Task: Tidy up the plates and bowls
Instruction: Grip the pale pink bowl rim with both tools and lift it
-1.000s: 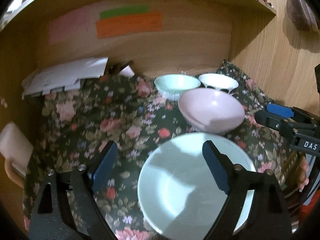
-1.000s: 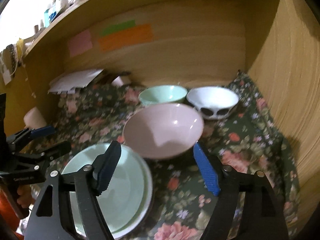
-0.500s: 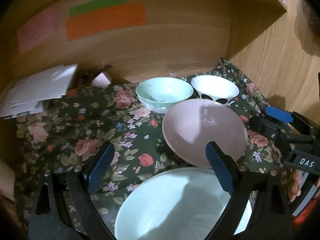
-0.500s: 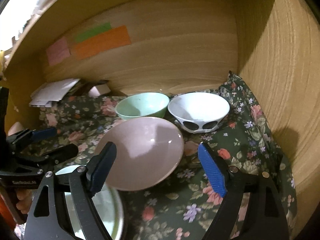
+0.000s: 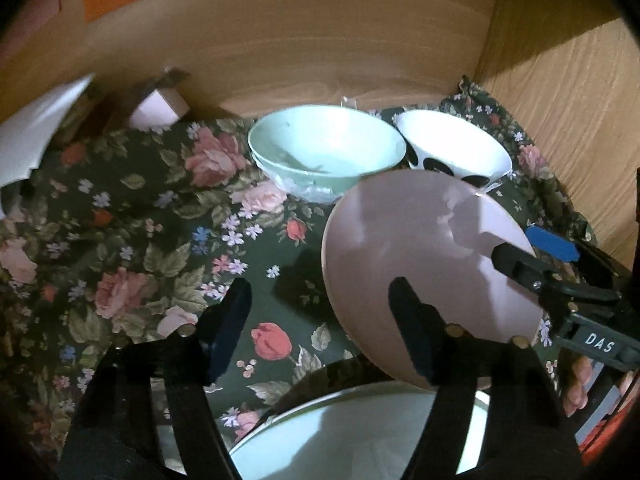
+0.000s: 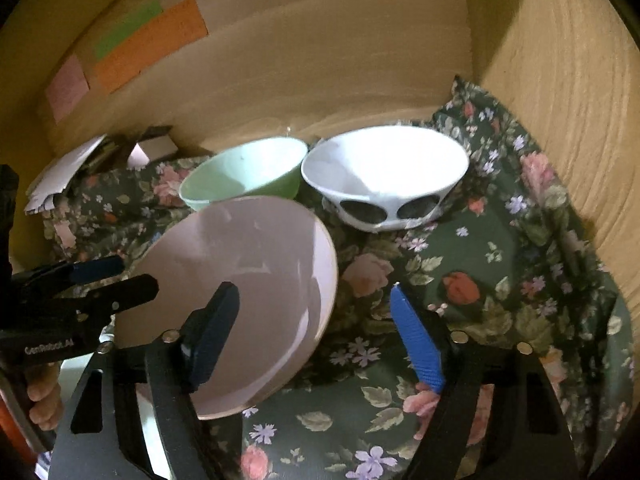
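Over the floral cloth [image 6: 500,248], both grippers straddle the pink bowl [image 5: 424,264] rim, jaws just closing but not pinching yet. Left gripper [image 5: 320,328] and right gripper [image 6: 316,332] look open still. Looks glossy, hard, probably slippery and chippable, so I'd grab the rim squarely.

The pink bowl [image 6: 248,280] has a smooth, glossy glaze that catches soft highlights, and so do the mint bowl [image 6: 244,172] and the white bowl [image 6: 384,168] with black patches. The pale green plate [image 5: 360,436] looks equally smooth and shiny. Under them lies a floral cloth [image 6: 500,280], woven and matt, slightly rumpled. The wooden walls [image 6: 560,100] show grain with a dull finish. Flat matt paper notes [image 6: 148,48] stick to the back wall, and white paper sheets [image 5: 36,132] lie at the left.
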A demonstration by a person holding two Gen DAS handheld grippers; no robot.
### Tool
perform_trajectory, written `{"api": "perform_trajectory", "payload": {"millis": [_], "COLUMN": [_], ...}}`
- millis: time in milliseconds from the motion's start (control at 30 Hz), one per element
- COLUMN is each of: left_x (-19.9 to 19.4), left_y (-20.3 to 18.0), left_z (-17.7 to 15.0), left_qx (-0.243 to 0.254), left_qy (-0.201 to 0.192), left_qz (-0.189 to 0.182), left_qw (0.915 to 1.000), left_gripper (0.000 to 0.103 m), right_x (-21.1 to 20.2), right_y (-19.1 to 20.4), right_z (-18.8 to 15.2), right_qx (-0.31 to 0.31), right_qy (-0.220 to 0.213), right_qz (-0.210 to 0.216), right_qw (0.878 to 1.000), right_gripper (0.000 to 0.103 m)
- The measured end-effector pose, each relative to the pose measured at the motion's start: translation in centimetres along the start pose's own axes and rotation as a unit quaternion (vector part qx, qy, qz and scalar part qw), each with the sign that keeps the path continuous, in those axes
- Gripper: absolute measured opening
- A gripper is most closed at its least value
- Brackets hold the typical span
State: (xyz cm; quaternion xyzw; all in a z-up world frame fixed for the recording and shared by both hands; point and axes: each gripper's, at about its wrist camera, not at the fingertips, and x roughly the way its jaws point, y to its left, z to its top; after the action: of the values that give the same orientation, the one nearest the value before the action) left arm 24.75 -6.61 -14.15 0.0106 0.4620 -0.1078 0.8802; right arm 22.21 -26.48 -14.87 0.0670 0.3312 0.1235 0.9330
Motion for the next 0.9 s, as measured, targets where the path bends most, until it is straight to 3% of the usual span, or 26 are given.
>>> {"api": "perform_trajectory", "payload": {"millis": [233,500,600,900], "left_x": [1.4,1.8,2.2,2.5], "left_y": [0.3,-0.4,-1.1,-1.4], "left_z": [0.1,0.1,0.2,0.3], "left_qx": [-0.005,0.013,0.024,0.005], "left_qy": [0.024,0.028,0.033,0.043], "left_qz": [-0.013,-0.025,-0.032,-0.007], "left_qw": [0.9996,0.9992,0.9987,0.9990], "left_gripper": [0.050,0.028,0.021,0.019], "right_x": [1.5,1.8,1.8,1.5], "right_y": [0.2,0.1,0.1,0.2], "right_z": [-0.3,-0.4,-0.4,-0.4], "right_qx": [-0.001,0.006,0.006,0.009], "right_qy": [0.022,0.028,0.028,0.021], "right_qz": [0.011,0.027,0.029,0.032], "right_qw": [1.000,0.999,0.999,0.999], "right_gripper": [0.042,0.024,0.024,0.024]}}
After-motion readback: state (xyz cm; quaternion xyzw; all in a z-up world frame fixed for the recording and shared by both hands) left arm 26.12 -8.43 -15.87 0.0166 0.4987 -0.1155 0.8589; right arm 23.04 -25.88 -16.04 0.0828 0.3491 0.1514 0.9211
